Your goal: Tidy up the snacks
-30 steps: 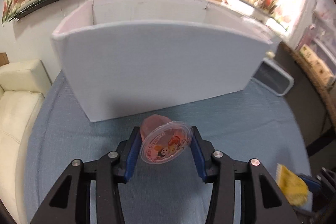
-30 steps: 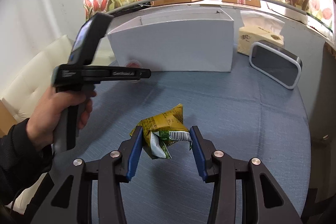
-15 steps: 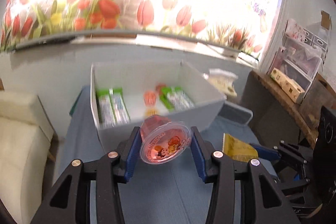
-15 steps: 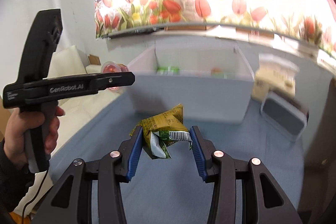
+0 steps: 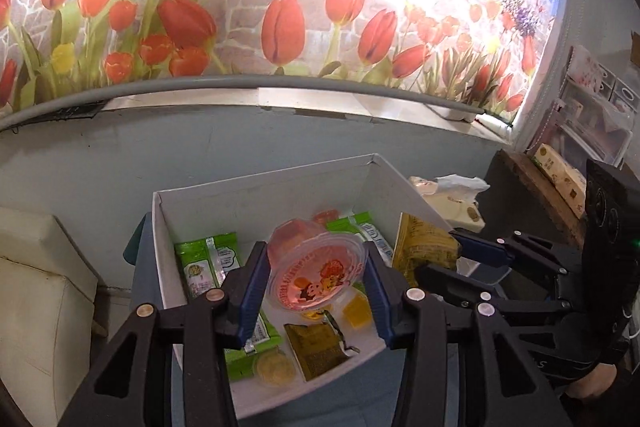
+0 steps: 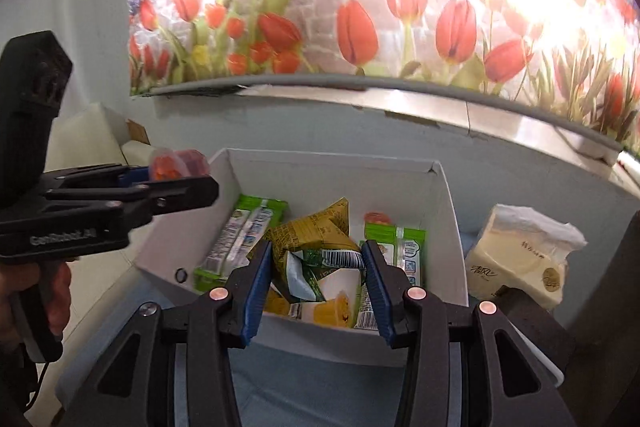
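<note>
Snacks are what you have in both grippers, and both hang over the white box (image 5: 192, 227), the biggest thing on the blue cloth (image 6: 320, 387). That open box sits against the pale wall under the tulip mural (image 5: 280, 27), and it already holds green wrapped packs (image 6: 244, 227) along its left and right sides, a dark yellow packet (image 5: 316, 351) lying flat near the front wall, and small yellow jelly cups (image 5: 276, 367) on its floor. To the right of the box, on the table, stands a soft tissue pack (image 6: 520, 259). Your right gripper (image 6: 316, 271) has its blue pads pressed on a crumpled yellow snack bag (image 6: 316, 235), held above the box's middle. Your left gripper (image 5: 316, 279) is clamped around a pink jelly cup (image 5: 316, 267), its printed lid facing the camera, raised over the box interior. From the left wrist view, the right gripper and its bag show at the box's right edge.
</note>
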Tool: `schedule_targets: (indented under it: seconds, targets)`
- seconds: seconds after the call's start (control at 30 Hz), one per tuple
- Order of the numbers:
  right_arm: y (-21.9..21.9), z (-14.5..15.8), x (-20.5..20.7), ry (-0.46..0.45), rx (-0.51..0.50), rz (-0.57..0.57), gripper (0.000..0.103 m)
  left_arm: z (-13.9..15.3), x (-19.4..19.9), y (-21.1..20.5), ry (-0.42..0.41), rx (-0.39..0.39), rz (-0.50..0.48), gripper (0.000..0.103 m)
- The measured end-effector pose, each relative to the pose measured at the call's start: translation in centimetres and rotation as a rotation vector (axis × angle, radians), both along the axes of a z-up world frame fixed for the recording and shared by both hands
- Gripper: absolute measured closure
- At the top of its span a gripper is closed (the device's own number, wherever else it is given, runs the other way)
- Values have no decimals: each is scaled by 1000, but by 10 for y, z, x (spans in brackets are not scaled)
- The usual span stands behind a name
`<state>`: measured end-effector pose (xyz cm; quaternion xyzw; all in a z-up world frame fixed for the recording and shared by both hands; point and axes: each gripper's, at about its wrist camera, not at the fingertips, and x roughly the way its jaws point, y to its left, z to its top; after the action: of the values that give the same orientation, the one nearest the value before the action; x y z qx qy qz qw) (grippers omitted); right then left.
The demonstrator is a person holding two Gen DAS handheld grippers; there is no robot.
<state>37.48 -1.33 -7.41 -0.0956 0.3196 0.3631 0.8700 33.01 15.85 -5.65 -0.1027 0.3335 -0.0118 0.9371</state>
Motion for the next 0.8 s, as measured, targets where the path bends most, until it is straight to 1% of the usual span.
schedule_targets:
  seconds: [0.03,0.07,0.1,0.13,0.17,0.2,0.3,0.37,0.5,0.57,0.63,0.73,0.77,0.8]
  targets:
    - [2,-3,5,5,-3,-5,53,-3,5,0,13,6,4,51]
    - [4,-7,10,13,-12,-12,50,-7,9,1,30,26,21,45]
    - [5,-11,12,17,-20,-20,39,-11,12,2,43,47,43,27]
    - [5,-14,14,20,-34,-35,28,-13,12,4,44,58,61,7]
    - [4,-17,16,19,-40,-43,6,-16,12,7,46,64,72,0]
    - [2,-18,16,13,-38,-45,0,-18,9,10,37,63,73,0]
    - [-8,-19,14,5,-46,-58,0,-24,7,15,63,64,77,0]
    - [-13,-18,13,-5,-46,-75,0,-25,4,15,61,70,81,0]
    - [-20,-17,11,23,-29,-97,0,-18,-5,11,41,44,79,0]
    - [-22,-17,6,18,-31,-108,0,-9,-14,5,6,48,78,0]
    - [-25,-15,-2,5,-23,-117,0,4,-30,-6,-51,102,97,0]
    - [-30,-12,-21,-29,-50,-139,0,16,-48,-22,-58,201,125,0]
    - [-31,-12,-27,-43,-58,-144,0,19,-59,-29,-73,239,128,0]
    - [-34,-10,-38,-70,-68,-145,0,22,-67,-34,-86,259,135,0]
